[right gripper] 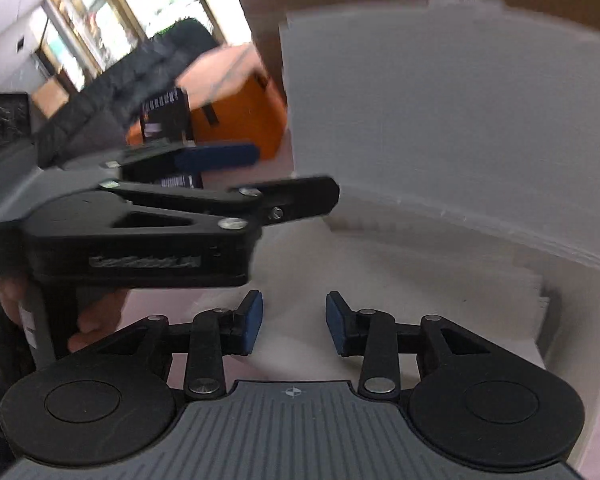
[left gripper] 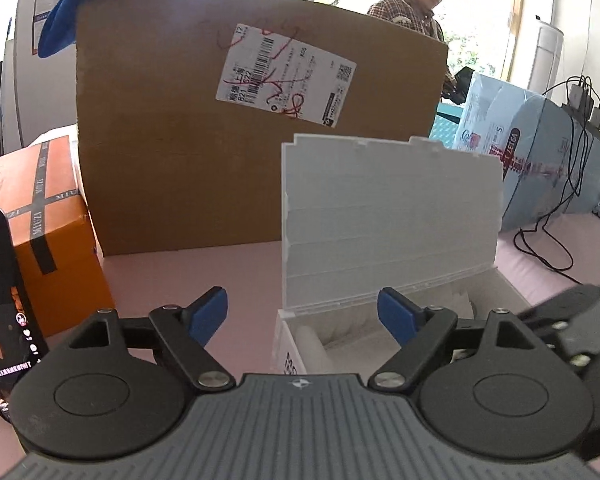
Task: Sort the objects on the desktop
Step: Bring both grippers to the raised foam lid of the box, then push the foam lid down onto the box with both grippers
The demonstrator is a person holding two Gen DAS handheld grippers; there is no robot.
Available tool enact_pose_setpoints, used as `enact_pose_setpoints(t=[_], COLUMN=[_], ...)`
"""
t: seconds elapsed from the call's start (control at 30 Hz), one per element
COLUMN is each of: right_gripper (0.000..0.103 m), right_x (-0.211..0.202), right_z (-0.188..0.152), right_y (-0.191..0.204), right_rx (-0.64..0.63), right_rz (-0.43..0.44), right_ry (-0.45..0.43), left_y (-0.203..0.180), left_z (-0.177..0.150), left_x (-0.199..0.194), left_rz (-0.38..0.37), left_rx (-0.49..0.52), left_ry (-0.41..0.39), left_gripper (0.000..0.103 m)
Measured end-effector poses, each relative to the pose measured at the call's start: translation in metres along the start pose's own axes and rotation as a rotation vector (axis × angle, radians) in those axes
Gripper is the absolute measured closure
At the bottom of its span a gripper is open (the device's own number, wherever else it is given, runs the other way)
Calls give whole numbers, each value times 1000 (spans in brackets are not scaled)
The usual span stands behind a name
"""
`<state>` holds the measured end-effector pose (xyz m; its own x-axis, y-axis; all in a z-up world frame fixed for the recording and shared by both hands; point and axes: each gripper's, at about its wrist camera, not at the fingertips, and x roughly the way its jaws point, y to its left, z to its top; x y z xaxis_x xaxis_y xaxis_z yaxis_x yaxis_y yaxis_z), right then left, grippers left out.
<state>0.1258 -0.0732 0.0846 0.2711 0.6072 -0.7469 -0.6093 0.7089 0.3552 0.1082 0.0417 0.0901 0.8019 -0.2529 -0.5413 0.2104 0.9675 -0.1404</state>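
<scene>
Here the white box runs lengthwise left-right, lid upright at its far edge; left gripper and right gripper both gape empty.

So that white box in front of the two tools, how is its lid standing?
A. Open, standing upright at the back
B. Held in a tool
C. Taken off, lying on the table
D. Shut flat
A: the white box has its lid raised upright behind the open compartment, with the left tool open in front of it and gripping nothing.
</scene>
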Motion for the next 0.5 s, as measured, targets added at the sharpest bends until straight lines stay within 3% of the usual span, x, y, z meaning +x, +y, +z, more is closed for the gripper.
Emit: enact_pose_setpoints(t=[0.23,0.4,0.5], right_gripper=[65,64,59], right_x=[28,23,3], right_z=[7,5,6], right_y=[-22,-18,-19], right_rx=[19,6,10], right_rz=[-29,-49,-49], right_ry=[89,56,-7], left_y=[-1,-1,-1], left_z=[-3,-5,-5], left_x=[5,7,8], left_rz=[6,8,14], left_rx=[-1,0,-1], left_ry=[4,10,10], left_gripper=[22,22,22])
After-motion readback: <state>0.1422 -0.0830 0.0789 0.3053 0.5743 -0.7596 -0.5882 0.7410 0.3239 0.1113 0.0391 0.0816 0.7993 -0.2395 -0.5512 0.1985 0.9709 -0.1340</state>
